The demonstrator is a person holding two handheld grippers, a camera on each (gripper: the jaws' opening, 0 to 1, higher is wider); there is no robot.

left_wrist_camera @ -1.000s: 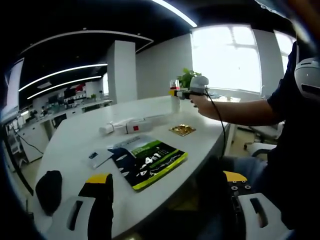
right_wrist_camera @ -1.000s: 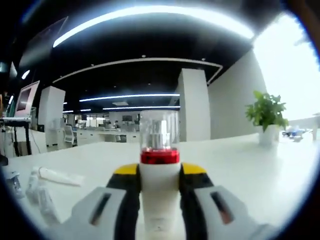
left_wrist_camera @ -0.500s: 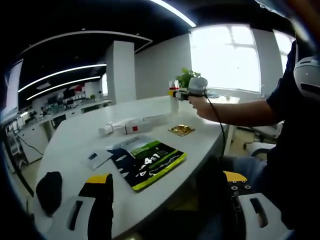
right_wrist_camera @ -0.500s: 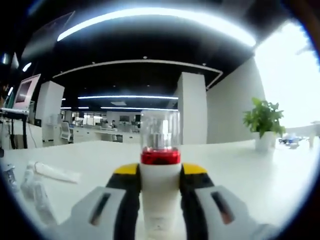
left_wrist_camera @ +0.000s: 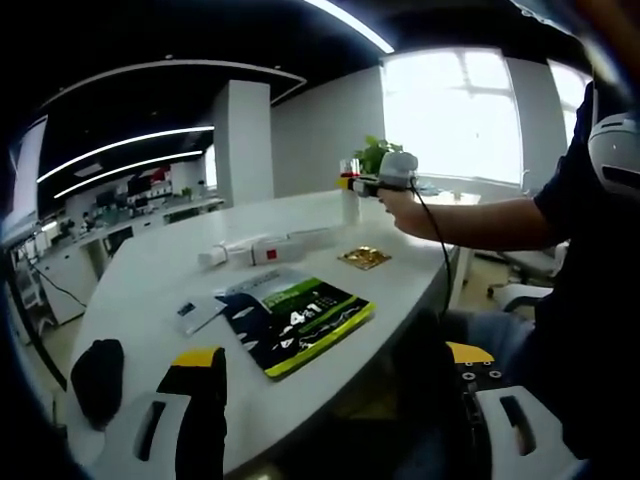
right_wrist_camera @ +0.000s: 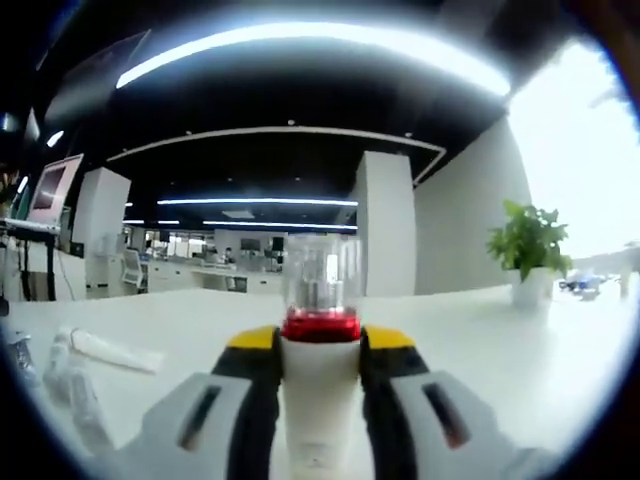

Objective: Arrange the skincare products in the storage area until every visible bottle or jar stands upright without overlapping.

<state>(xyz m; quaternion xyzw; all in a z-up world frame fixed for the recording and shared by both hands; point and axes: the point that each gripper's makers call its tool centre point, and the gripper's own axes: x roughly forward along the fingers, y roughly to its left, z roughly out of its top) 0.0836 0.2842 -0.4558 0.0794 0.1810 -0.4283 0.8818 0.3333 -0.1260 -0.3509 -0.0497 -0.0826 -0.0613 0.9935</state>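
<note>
My right tongs (right_wrist_camera: 318,385) clamp the bottle (right_wrist_camera: 320,370) upright for standing; my left tongs (left_wrist_camera: 335,420) gape empty, ready below the table (left_wrist_camera: 150,270).

On my table (left_wrist_camera: 150,270) I count one upright bottle (right_wrist_camera: 320,370) with a clear cap, three white tubes (left_wrist_camera: 255,250) lying flat, one dark pouch (left_wrist_camera: 295,325), one gold sachet (left_wrist_camera: 364,259), one small card (left_wrist_camera: 197,313), one potted plant (right_wrist_camera: 528,250).
</note>
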